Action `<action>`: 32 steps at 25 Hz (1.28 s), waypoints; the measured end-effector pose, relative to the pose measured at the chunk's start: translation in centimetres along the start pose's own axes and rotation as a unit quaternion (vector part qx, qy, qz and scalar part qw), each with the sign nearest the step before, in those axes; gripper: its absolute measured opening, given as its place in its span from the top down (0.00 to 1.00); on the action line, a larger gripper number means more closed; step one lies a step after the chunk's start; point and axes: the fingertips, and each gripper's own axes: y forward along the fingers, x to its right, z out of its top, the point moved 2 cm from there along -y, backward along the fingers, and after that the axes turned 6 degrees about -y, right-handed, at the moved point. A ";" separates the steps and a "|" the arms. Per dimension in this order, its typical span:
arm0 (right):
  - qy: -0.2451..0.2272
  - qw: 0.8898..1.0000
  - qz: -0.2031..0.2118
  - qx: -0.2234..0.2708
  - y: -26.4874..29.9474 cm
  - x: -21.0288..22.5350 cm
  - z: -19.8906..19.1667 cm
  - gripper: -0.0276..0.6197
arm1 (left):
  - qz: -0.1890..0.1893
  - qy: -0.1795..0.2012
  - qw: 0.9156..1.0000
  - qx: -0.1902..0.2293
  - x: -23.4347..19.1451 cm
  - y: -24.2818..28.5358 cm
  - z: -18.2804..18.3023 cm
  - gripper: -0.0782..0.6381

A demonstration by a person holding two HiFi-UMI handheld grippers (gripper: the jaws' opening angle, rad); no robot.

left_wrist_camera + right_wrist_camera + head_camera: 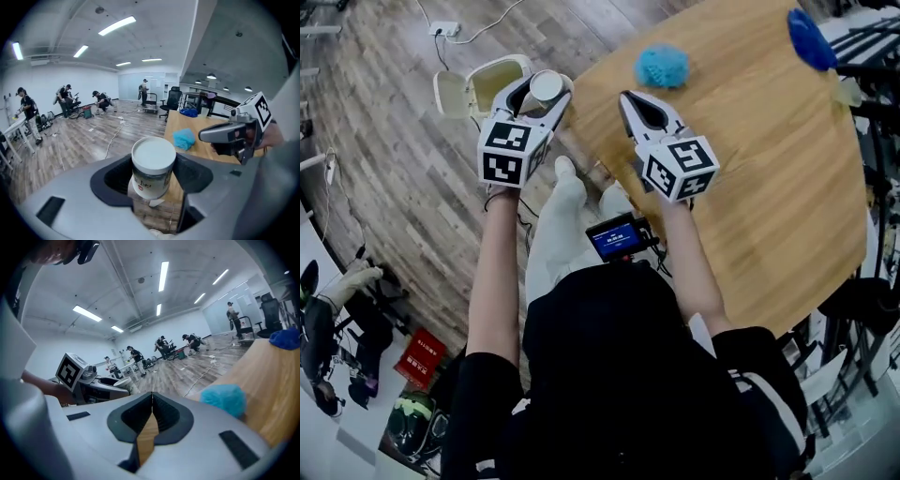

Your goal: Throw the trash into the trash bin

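Note:
My left gripper [540, 97] is shut on a small white tub with a flat white lid [548, 85], held past the table's left edge. In the left gripper view the tub [152, 161] sits upright between the dark pads [108, 180]. Just beyond it on the floor stands a cream trash bin [474, 92] with its lid swung open. My right gripper [628, 97] hangs over the wooden table's [769, 187] near-left edge, its jaws closed and empty [151, 401]. A light blue fluffy ball [662, 66] lies on the table ahead of it.
A dark blue fluffy thing [811, 39] lies at the table's far right corner. Cables and a power strip [443, 28] run over the plank floor behind the bin. Black chair frames [872, 56] crowd the table's right side. Several people [63, 98] work far across the room.

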 end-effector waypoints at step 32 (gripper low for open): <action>-0.064 0.979 0.101 -0.162 36.4 -12.2 -5.3 0.96 | 0.036 -0.158 0.984 -0.081 -32.3 7.3 -18.8 0.50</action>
